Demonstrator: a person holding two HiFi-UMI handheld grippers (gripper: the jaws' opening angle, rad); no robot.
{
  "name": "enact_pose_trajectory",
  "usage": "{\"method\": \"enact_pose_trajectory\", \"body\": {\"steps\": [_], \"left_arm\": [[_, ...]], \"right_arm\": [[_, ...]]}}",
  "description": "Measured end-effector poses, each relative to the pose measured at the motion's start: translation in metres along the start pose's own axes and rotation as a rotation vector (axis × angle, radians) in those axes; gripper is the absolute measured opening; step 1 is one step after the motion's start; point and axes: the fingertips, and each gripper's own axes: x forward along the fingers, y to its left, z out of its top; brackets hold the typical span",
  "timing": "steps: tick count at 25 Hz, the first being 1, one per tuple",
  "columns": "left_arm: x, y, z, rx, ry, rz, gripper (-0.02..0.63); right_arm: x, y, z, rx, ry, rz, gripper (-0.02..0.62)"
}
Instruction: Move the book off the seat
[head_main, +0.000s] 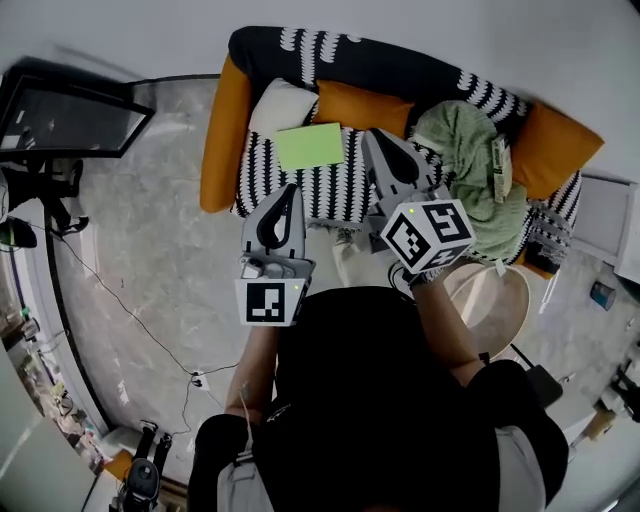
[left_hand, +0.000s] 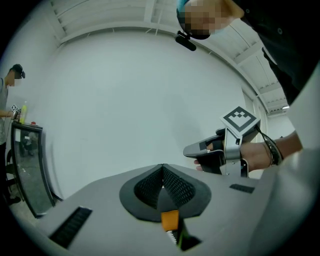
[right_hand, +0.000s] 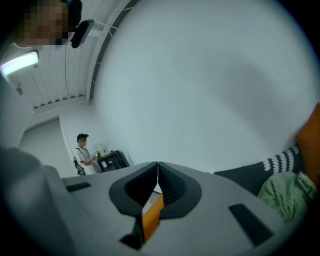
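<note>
Only the head view shows the book (head_main: 310, 145): it is green and lies flat on the striped seat of the sofa (head_main: 345, 195), just beside a white cushion (head_main: 280, 105) and an orange cushion (head_main: 362, 107), with a green blanket (head_main: 470, 160) heaped further along the seat. That view also takes in both tools from above. The left gripper (head_main: 290, 190) hangs over the front edge of the seat, its tip near the book's lower edge, and the right gripper (head_main: 372, 135) points at the sofa just beside the book's right edge. Whether either tip is down on the fabric cannot be told from this height, but neither one is on the book. The left gripper view looks mostly at a bare pale wall (left_hand: 125, 100) and, unlike the others, catches the right gripper from the side with the hand (left_hand: 260, 155) wrapped around it. The right gripper view adds a corner of the sofa with the blanket at its right edge, and a person (right_hand: 82, 152) standing far off by a black cabinet (right_hand: 112, 161). Neither of these two views has the book in it. In each gripper's own view the two dark pads meet in a single line at the tip, so both pairs of jaws are pressed together with nothing pinched between them.
</note>
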Motion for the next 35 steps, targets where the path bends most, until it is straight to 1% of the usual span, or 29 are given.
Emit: {"method": "enact_pose_trajectory", "body": {"steps": [3,6,9,11,13,17,22,25,29,31,35], "left_arm": [[0.013,0.021,-0.009,-0.017,0.015,0.013,0.011],[0.026,0.039,-0.020,-0.021,0.029,0.021,0.011],[0.040,0.054,-0.032,-0.028,0.044,0.020,0.010],[0.048,0.063,-0.044,-0.043,0.060,0.018,0.011],[0.059,0.073,-0.059,-0.045,0.077,0.017,0.011],[0.079,0.092,-0.089,-0.047,0.112,0.019,0.011],[0.102,0.109,-0.124,-0.032,0.139,0.004,0.011],[0.114,0.118,-0.151,-0.046,0.165,0.000,0.010],[0.128,0.127,-0.187,-0.053,0.180,-0.019,0.011],[0.134,0.134,-0.206,-0.056,0.195,-0.015,0.011],[0.143,0.147,-0.241,-0.083,0.215,-0.002,0.011]], "right_arm": [[0.022,-0.016,-0.004,-0.008,0.023,-0.044,0.015],[0.040,-0.025,-0.007,-0.020,0.032,-0.045,0.015],[0.055,-0.033,-0.022,-0.037,0.058,-0.035,0.015],[0.062,-0.039,-0.041,-0.033,0.089,-0.025,0.015],[0.069,-0.045,-0.062,-0.005,0.109,-0.009,0.015],[0.077,-0.050,-0.101,0.035,0.118,0.076,0.015],[0.088,-0.064,-0.130,0.037,0.145,0.116,0.015],[0.097,-0.073,-0.148,0.014,0.167,0.143,0.015],[0.109,-0.093,-0.180,-0.006,0.210,0.131,0.015],[0.117,-0.103,-0.201,-0.008,0.240,0.123,0.017],[0.131,-0.116,-0.244,0.026,0.287,0.123,0.017]]}}
